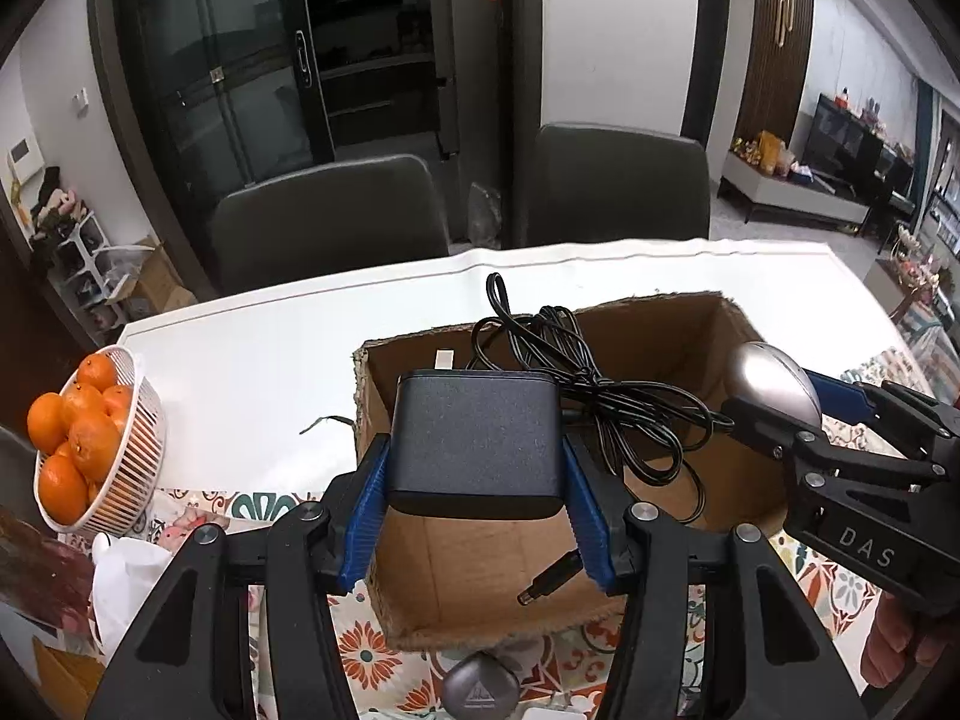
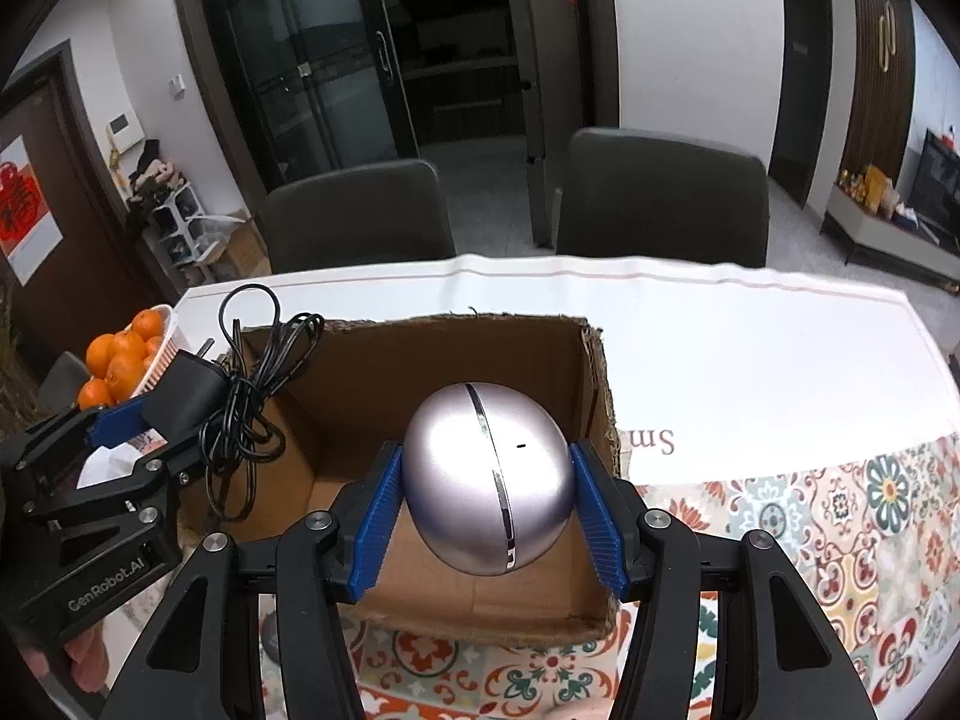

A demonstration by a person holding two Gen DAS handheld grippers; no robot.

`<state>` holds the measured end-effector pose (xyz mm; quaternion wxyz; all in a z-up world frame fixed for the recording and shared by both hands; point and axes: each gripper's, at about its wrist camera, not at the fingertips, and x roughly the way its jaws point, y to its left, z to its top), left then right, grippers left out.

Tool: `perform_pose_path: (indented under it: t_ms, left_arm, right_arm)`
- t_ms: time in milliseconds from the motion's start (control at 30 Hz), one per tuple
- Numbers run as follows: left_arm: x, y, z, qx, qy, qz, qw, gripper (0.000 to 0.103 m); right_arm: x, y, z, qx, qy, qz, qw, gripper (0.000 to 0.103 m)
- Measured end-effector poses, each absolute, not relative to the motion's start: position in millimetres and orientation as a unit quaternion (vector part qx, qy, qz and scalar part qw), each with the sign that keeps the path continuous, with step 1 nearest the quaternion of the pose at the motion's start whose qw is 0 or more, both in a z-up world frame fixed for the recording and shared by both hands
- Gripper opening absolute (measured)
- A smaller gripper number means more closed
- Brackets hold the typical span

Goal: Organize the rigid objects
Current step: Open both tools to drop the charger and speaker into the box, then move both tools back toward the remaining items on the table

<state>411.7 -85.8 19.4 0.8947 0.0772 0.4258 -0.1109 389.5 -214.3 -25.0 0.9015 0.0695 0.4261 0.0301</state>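
My left gripper [image 1: 474, 450] is shut on a black power adapter [image 1: 474, 438] and holds it over the open cardboard box [image 1: 660, 330]. The adapter's black cable [image 1: 600, 390] hangs tangled into the box, its plug end [image 1: 549, 582] near the box floor. My right gripper [image 2: 483, 468] is shut on a silver egg-shaped device [image 2: 486, 468] above the same box [image 2: 420, 354]. In the left wrist view the right gripper [image 1: 780, 402] holds the silver device [image 1: 771, 381] at the box's right side. In the right wrist view the left gripper [image 2: 150, 414] holds the adapter [image 2: 192, 387] at the box's left.
A white basket of oranges [image 1: 114, 450] stands left of the box. A grey round object [image 1: 480, 690] lies on the patterned cloth [image 2: 840, 528] near the front. White paper [image 2: 720, 348] covers the far table. Two dark chairs [image 1: 330, 222] stand behind it.
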Motion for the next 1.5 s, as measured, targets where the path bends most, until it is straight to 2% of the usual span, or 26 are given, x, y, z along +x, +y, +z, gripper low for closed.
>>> perform_pose_path:
  t_ms: [433, 467, 500, 567, 833, 900, 1000, 1167, 1267, 1500]
  left_arm:
    - [423.2, -89.2, 1.6, 0.077, 0.446, -0.105, 0.886, 0.054]
    - [421.9, -89.8, 2.2, 0.080, 0.442, -0.102, 0.888, 0.057]
    - [421.4, -89.5, 3.4, 0.085, 0.439, -0.098, 0.889, 0.066]
    - [415.4, -89.9, 6.0, 0.094, 0.428, -0.096, 0.894, 0.071]
    - [390.0, -81.6, 16.4, 0.079, 0.409, -0.100, 0.903, 0.072]
    - [382.2, -78.4, 19.0, 0.077, 0.402, -0.102, 0.906, 0.077]
    - [369.7, -75.2, 23.6, 0.069, 0.396, -0.111, 0.909, 0.078]
    - [347.1, -68.7, 32.3, 0.056, 0.378, -0.116, 0.917, 0.086]
    - [333.5, -67.2, 37.1, 0.053, 0.372, -0.113, 0.920, 0.087]
    - [305.8, -71.3, 39.7, 0.064, 0.368, -0.114, 0.920, 0.089]
  right_arm:
    - [397.5, -213.7, -40.8, 0.065, 0.453, 0.041, 0.888, 0.056]
    - [397.7, -214.0, -41.5, 0.064, 0.455, 0.042, 0.887, 0.056]
    - [398.3, -214.4, -42.6, 0.063, 0.456, 0.042, 0.887, 0.056]
    - [398.6, -215.0, -44.7, 0.066, 0.460, 0.045, 0.884, 0.056]
    - [379.0, -215.1, -34.5, 0.073, 0.439, 0.044, 0.895, 0.060]
    - [368.9, -211.7, -26.3, 0.062, 0.422, 0.036, 0.904, 0.064]
    - [353.5, -208.5, -14.9, 0.051, 0.399, 0.025, 0.915, 0.072]
    - [331.9, -206.8, -0.6, 0.049, 0.376, 0.014, 0.925, 0.074]
    - [320.3, -207.9, 4.0, 0.047, 0.368, 0.008, 0.929, 0.077]
    - [299.0, -212.2, 5.8, 0.051, 0.369, 0.003, 0.928, 0.077]
